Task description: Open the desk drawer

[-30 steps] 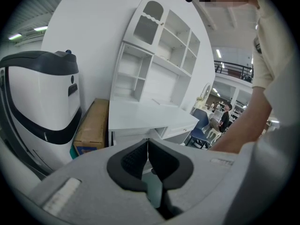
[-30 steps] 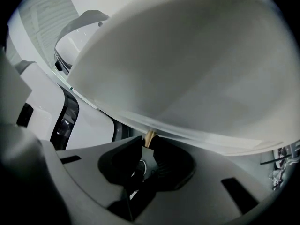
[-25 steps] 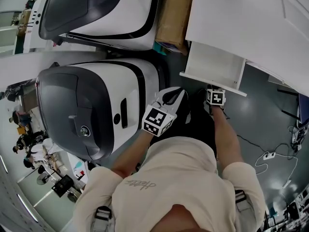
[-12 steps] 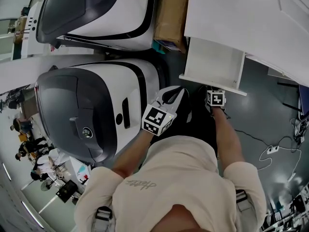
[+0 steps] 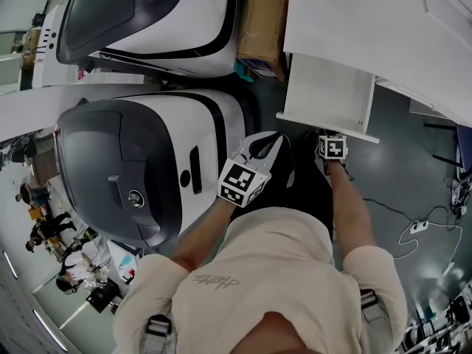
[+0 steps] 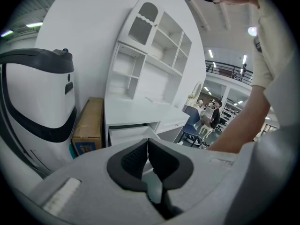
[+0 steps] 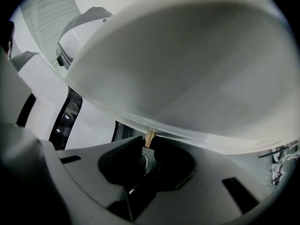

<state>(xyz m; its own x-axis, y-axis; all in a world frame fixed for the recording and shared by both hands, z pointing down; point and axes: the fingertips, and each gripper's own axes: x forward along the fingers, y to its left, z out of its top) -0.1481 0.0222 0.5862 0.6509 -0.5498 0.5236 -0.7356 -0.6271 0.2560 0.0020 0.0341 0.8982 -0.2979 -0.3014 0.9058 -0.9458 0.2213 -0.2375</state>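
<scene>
- The right forearm reaches forward, and the right gripper (image 5: pixel 330 140) sits at the front edge of the drawer (image 5: pixel 328 94), its jaws clamped on a small tan knob (image 7: pixel 150 137).
- The left gripper (image 6: pixel 147 146) is held beside it, jaws pressed together with nothing between them.
- The smooth white drawer stands pulled out of the desk (image 5: pixel 383 21). Grey floor (image 5: pixel 413 168) lies to its right and a glossy white machine (image 5: pixel 155 146) to its left.
</scene>
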